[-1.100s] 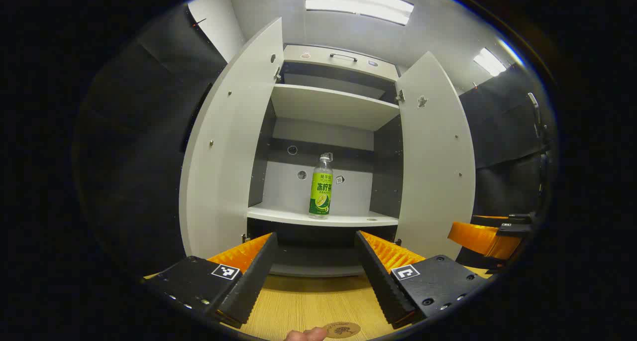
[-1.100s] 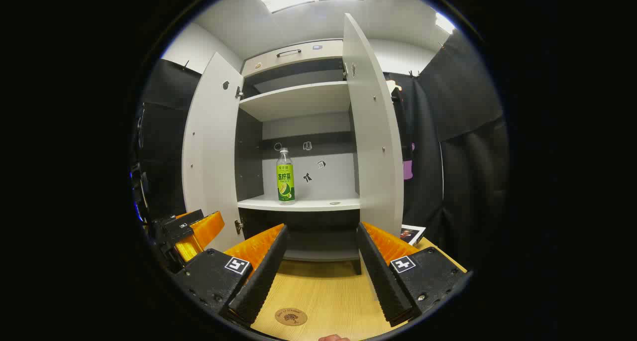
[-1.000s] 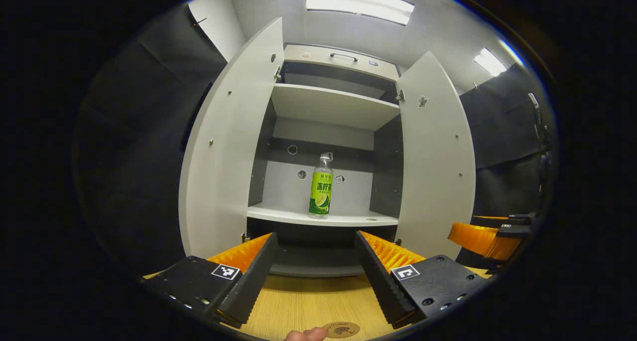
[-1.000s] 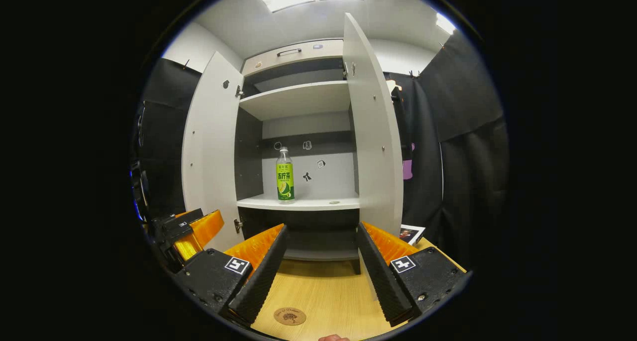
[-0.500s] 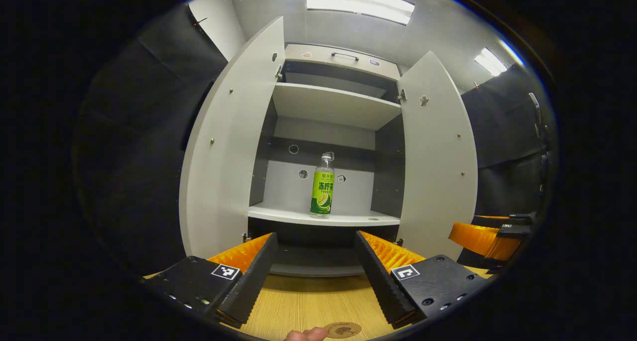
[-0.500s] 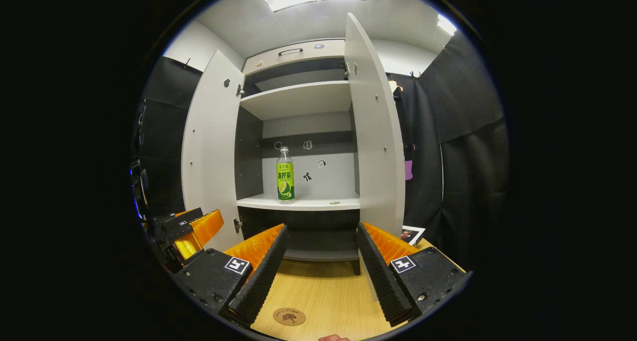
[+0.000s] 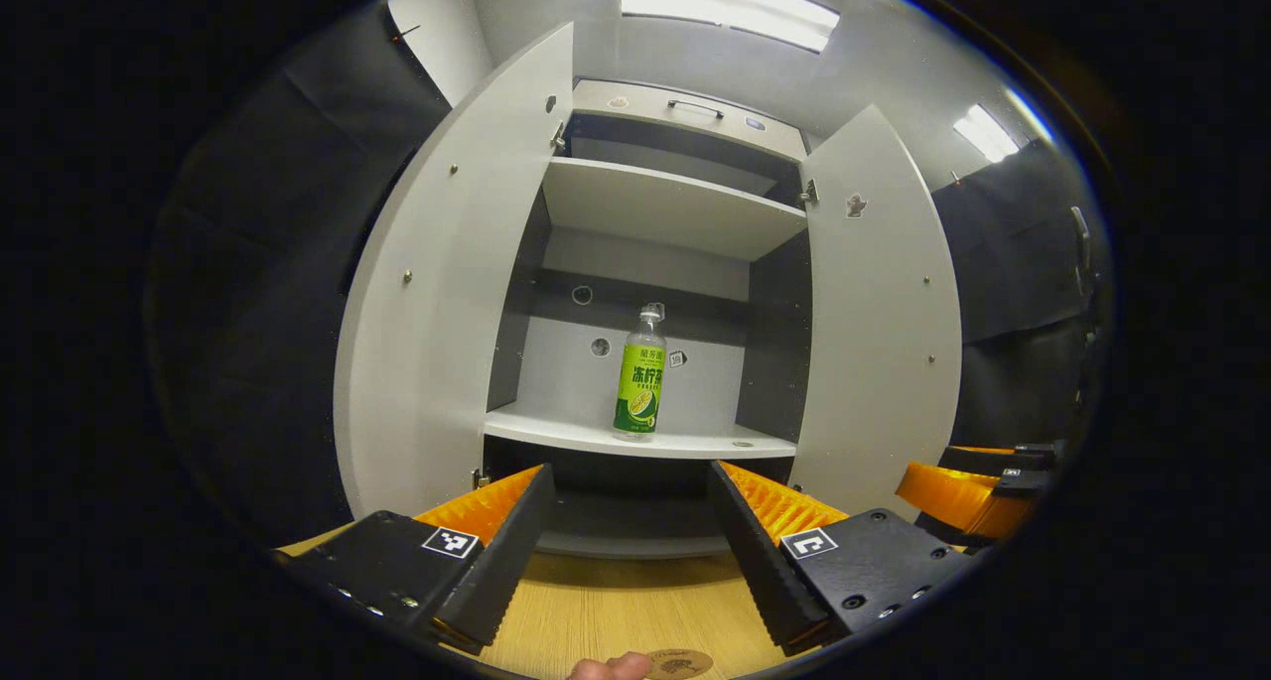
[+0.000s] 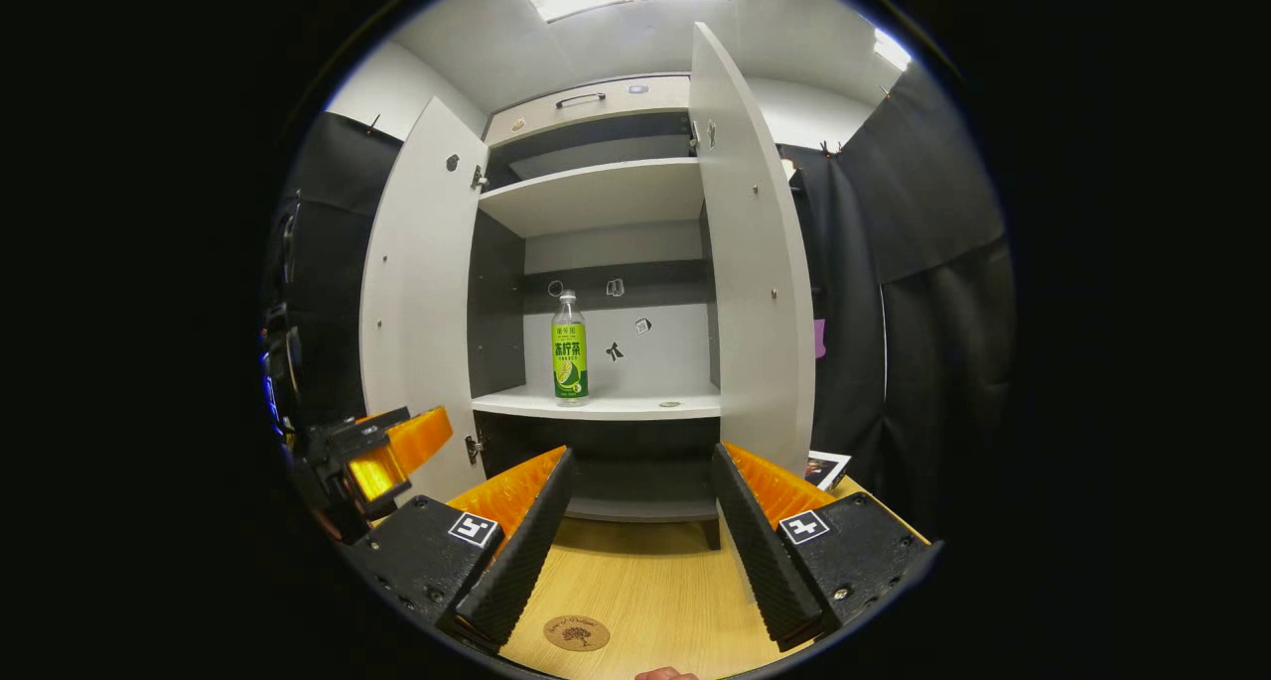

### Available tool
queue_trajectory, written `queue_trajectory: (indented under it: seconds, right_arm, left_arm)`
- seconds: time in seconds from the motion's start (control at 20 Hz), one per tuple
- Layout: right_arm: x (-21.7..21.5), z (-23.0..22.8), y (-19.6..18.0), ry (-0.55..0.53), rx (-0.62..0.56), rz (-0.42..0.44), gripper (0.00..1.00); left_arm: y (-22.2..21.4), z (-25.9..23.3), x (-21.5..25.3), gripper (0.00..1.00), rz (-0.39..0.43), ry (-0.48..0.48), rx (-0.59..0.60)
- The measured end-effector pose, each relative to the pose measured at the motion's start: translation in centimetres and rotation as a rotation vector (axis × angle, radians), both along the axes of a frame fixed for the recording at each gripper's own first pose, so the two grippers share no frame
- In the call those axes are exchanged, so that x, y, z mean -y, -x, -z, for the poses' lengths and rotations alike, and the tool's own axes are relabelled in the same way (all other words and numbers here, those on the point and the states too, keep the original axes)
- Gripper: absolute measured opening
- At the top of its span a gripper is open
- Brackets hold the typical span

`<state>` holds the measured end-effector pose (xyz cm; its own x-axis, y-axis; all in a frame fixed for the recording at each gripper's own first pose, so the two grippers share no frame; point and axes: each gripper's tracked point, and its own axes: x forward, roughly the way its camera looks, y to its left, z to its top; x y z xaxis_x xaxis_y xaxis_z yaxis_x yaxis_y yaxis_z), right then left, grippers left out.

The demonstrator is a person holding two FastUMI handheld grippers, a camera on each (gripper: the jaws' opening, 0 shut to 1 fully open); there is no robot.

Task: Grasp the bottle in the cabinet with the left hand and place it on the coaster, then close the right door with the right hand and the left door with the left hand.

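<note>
Standing on a pale wooden tabletop (image 8: 635, 581), the white cabinet (image 8: 596, 199) fills the twelve o'clock of both my views, black cloth hanging on either side and strip lights glowing on the ceiling above. Its left door (image 7: 437, 293) and right door (image 7: 879, 303) are both swung wide open. On the lower shelf (image 7: 635, 442) the bottle (image 7: 638, 374), clear with a green label, stands upright and alone; the shelf above it is bare. My left gripper (image 7: 626, 531) has its fingers spread wide with nothing between them, well short of the shelf. My right gripper (image 8: 640, 521) is likewise spread and empty. The round brown coaster (image 8: 577, 632) lies flat on the table at six o'clock in the right gripper view, near the front edge; the left gripper view catches it (image 7: 679, 663) at the very bottom beside a fingertip (image 7: 611, 668). At nine o'clock the right gripper view also shows my left gripper (image 8: 382, 457), and a small printed card (image 8: 824, 469) lies at four o'clock.
</note>
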<state>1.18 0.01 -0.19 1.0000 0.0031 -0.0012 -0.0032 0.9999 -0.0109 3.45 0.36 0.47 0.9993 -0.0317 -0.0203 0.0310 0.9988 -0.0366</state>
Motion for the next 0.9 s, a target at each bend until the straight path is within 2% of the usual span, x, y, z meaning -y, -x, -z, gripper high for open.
queue_trajectory:
  seconds: [0.05, 0.1, 0.15, 0.2, 0.3, 0.35, 0.6, 0.9]
  right_arm:
    - [-0.1, 0.0, -0.1, -0.001, -0.002, -0.001, 0.85]
    - [0.0, 0.1, -0.1, -0.002, -0.004, -0.001, 0.85]
    - [0.0, 0.1, -0.1, -0.001, -0.005, 0.000, 0.85]
    - [0.1, 0.2, -0.2, 0.000, -0.005, 0.001, 0.85]
    - [0.4, 0.0, -0.2, 0.004, -0.002, 0.009, 0.85]
    - [0.6, -0.2, -0.1, 0.007, 0.002, 0.016, 0.85]
    - [1.8, -0.7, 0.1, 0.010, 0.006, 0.047, 0.85]
    - [3.0, -0.6, -0.1, 0.012, -0.004, 0.088, 0.85]
  left_arm:
    - [-1.0, 0.0, 0.2, 0.99, 0.014, -0.002, -0.008]
    - [-2.2, -0.1, 0.5, 0.95, 0.030, -0.007, -0.013]
    - [-3.5, -0.3, 0.7, 0.95, 0.043, -0.015, -0.014]
    - [-4.8, -0.5, 0.7, 0.99, 0.050, -0.021, -0.011]
    - [-7.6, -1.2, 0.9, 0.99, 0.060, -0.020, 0.003]
    - [-9.0, -1.8, 1.2, 0.95, 0.073, -0.013, 0.012]
    - [-16.1, -4.2, 2.2, 0.95, 0.133, -0.014, 0.051]
    - [-24.0, -3.9, 1.5, 0.94, 0.077, -0.082, 0.076]
